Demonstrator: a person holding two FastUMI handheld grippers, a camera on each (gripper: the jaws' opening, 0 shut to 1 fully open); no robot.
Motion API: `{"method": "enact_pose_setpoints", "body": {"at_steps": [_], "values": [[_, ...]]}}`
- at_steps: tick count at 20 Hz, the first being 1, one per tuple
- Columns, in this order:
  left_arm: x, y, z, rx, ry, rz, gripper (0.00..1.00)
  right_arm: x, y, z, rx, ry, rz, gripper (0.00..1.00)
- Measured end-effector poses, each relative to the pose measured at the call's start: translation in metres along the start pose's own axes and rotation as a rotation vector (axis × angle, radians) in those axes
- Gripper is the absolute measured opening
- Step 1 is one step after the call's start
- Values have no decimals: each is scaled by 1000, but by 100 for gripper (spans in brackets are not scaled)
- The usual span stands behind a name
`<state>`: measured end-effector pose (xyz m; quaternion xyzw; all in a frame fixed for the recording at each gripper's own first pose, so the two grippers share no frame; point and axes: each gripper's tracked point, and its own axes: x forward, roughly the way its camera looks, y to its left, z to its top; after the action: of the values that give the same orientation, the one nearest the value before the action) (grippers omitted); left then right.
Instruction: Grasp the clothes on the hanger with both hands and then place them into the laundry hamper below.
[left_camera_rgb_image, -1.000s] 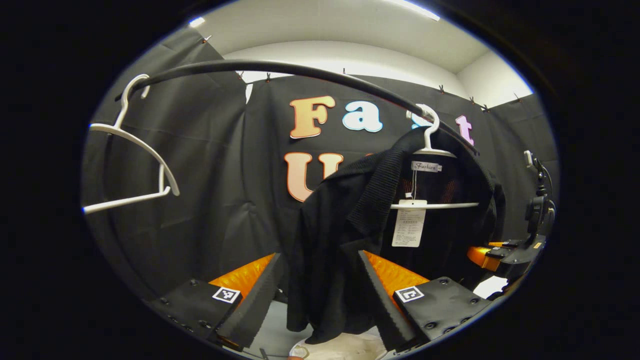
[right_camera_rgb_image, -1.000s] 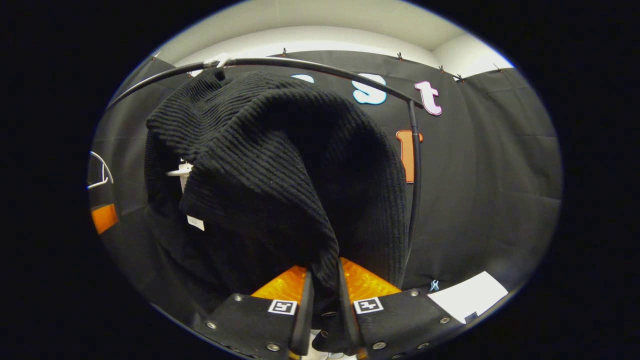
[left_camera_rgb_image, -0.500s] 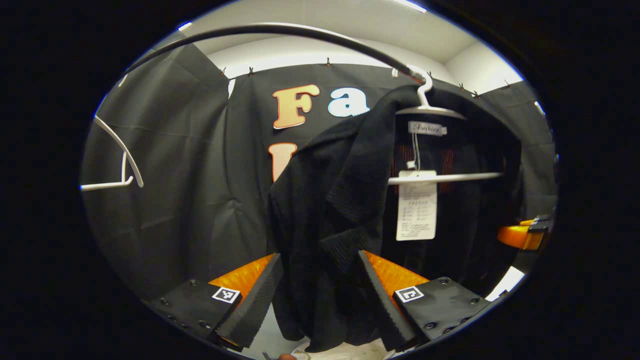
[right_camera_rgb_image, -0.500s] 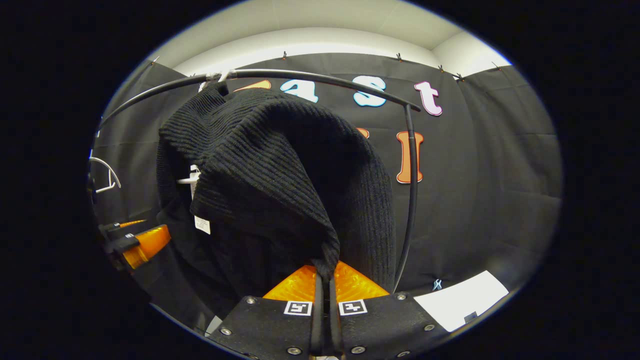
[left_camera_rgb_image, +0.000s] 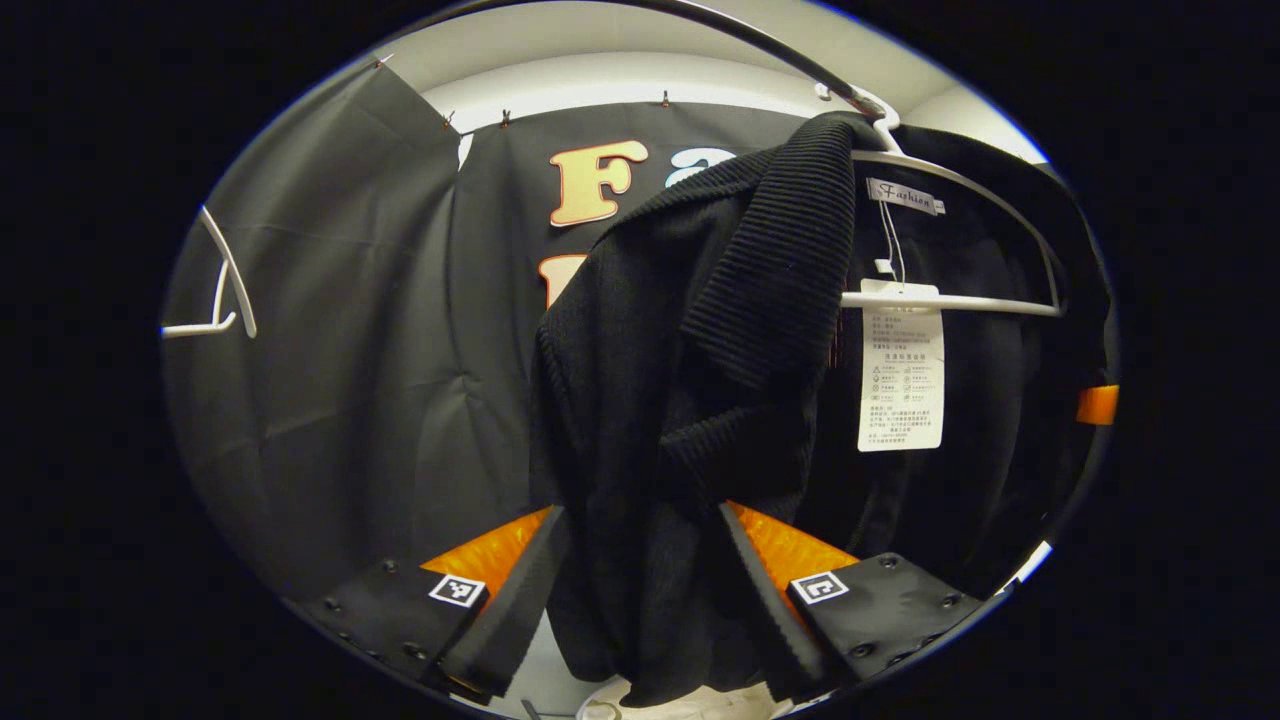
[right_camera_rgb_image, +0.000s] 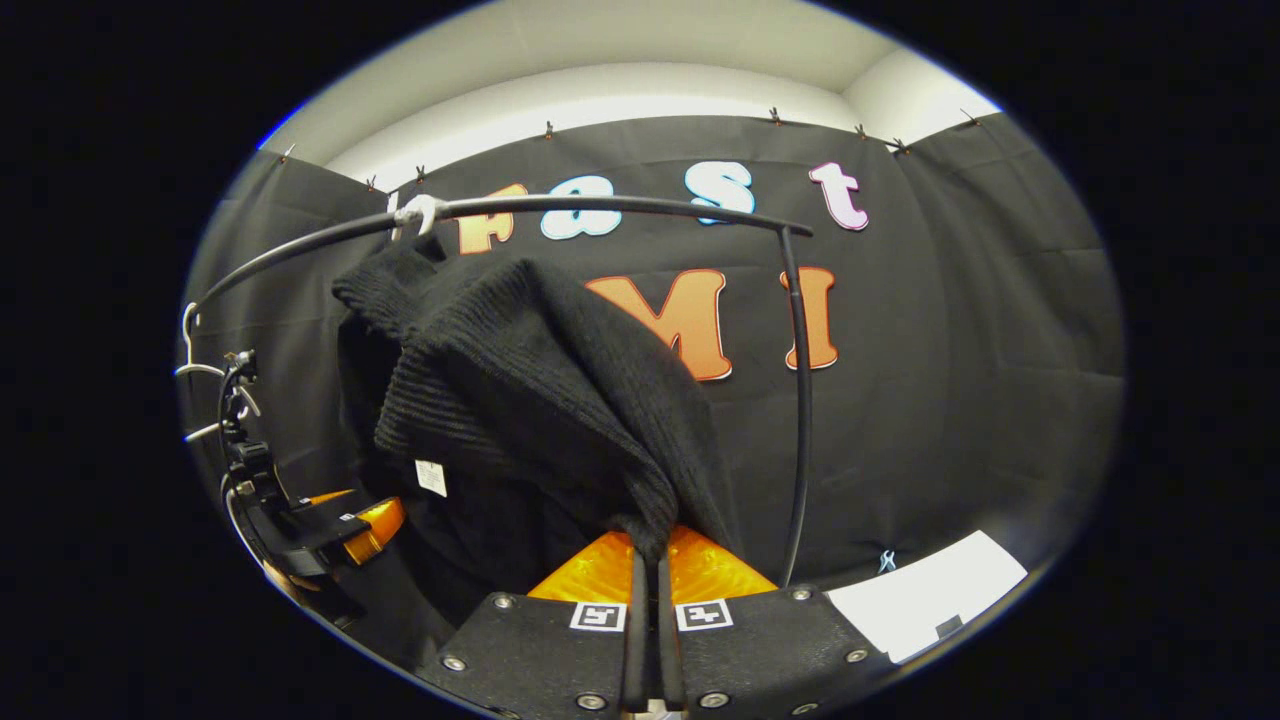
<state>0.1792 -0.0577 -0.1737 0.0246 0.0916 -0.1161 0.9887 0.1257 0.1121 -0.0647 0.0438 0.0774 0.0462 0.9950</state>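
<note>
Your right gripper is clamped on the sweater, which hangs from its hanger on the rail. Your left gripper gapes wide around its hem.

Black ribbed knit garment hung on a white hanger from a black rail.

The garment is draped over the hanger's shoulders, with a wide ribbed collar folded outward and a white paper tag dangling inside the neck. In the right gripper view, one fold of the knit is seen drawn down and sideways from the hanger.
</note>
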Motion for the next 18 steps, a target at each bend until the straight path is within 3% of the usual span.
{"method": "enact_pose_setpoints", "body": {"at_steps": [7,8,9,11,12,13,15,16,18], "values": [[-4,1,10,19,7,-10,34,-15,-19,38,-23,-45,11,3],[-5,4,12,24,8,-4,19,-15,-22,43,-17,-51,11,3],[-6,2,14,17,15,-22,10,-15,-25,47,-10,-55,8,3],[-4,13,21,13,14,-7,7,-13,-35,56,-7,-65,-5,2],[-4,32,27,44,4,61,7,-11,-41,60,-9,-70,-11,2],[-4,51,37,81,-16,119,7,-9,-46,65,-10,-76,-16,10],[-1,77,52,101,-40,169,7,-5,-56,80,-10,-93,-31,0],[0,81,56,86,-32,172,7,-3,-61,86,-6,-100,-36,1],[-6,69,57,16,-35,99,7,-1,-65,94,-1,-111,-41,1]]}}
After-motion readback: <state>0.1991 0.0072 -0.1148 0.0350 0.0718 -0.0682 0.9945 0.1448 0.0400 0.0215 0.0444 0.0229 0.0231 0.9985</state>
